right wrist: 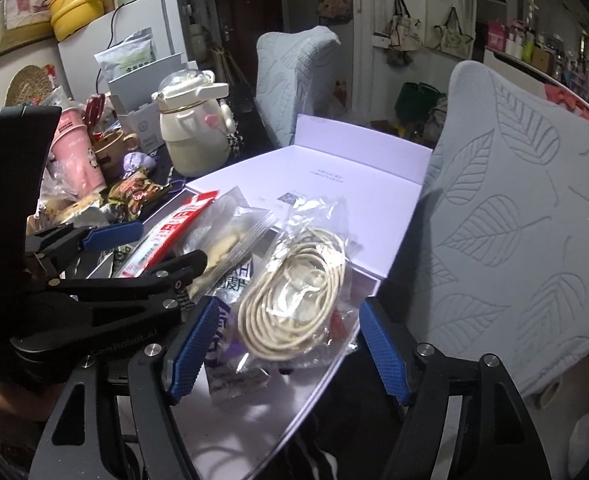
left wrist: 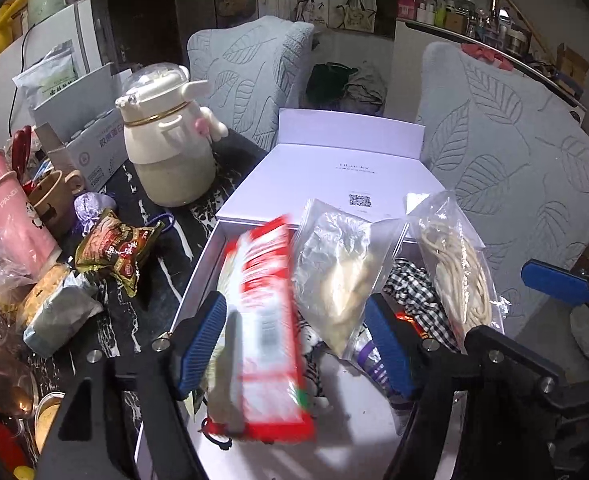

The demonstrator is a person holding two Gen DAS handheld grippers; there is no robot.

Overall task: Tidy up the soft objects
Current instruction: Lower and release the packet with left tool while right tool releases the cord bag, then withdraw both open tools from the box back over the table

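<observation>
L hand-held gripper (left wrist: 300, 344): jaws apart, pads not pressing anything. Between them a blurred red-and-white plastic snack packet (left wrist: 268, 320), leaning over the open white cardboard box (left wrist: 198, 280) on the counter. Just right of packet, a clear zip bag w/ pale contents (left wrist: 342, 276).

R hand-held gripper (right wrist: 284, 344): jaws wide, nothing clamped. Clear plastic bag of coiled cream cord (right wrist: 294, 300) lies between pads, resting on box contents; can't tell if it touches either pad. Black-white checked cloth (left wrist: 414, 300) underneath.
</observation>
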